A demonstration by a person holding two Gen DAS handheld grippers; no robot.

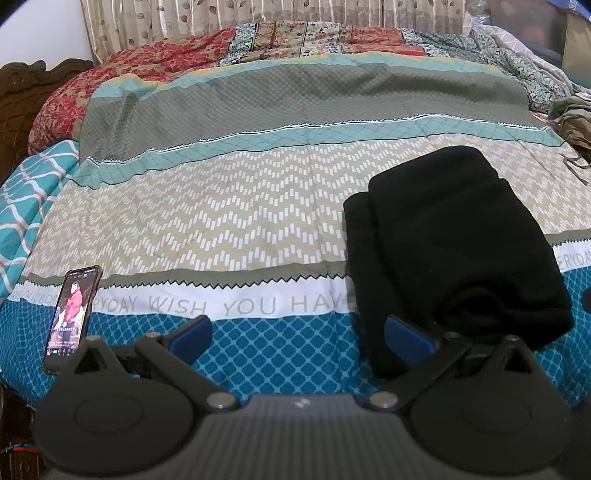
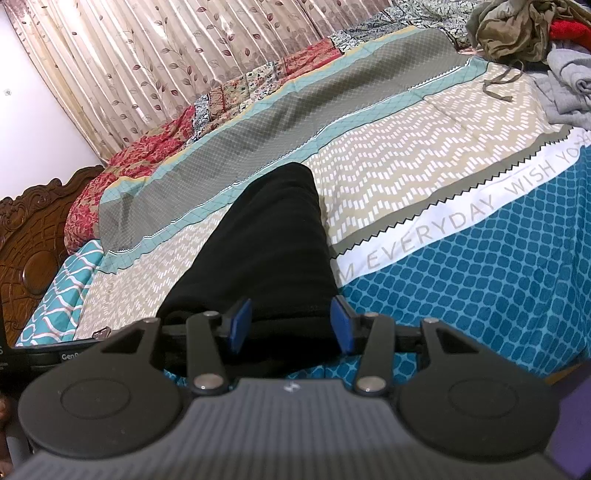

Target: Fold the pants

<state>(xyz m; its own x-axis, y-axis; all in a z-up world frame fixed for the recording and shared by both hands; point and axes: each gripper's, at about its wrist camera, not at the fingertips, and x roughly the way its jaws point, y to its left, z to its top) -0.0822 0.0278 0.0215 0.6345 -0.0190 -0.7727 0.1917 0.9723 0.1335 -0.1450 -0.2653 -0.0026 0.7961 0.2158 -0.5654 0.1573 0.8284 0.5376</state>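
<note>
Black pants (image 1: 454, 236) lie folded in a thick bundle on the patterned bedspread (image 1: 229, 206), at the right of the left wrist view. My left gripper (image 1: 299, 338) is wide open and empty; its right finger (image 1: 406, 341) is at the bundle's near left edge. In the right wrist view the pants (image 2: 266, 236) run away from the camera. My right gripper (image 2: 291, 325) is open, its two blue pads on either side of the bundle's near end, not clamped.
A phone (image 1: 72, 317) with a lit screen leans at the bed's near left edge. A heap of olive, grey and red clothes (image 2: 524, 33) lies at the far right. A carved wooden headboard (image 2: 33, 236) stands left; curtains (image 2: 155, 66) hang behind.
</note>
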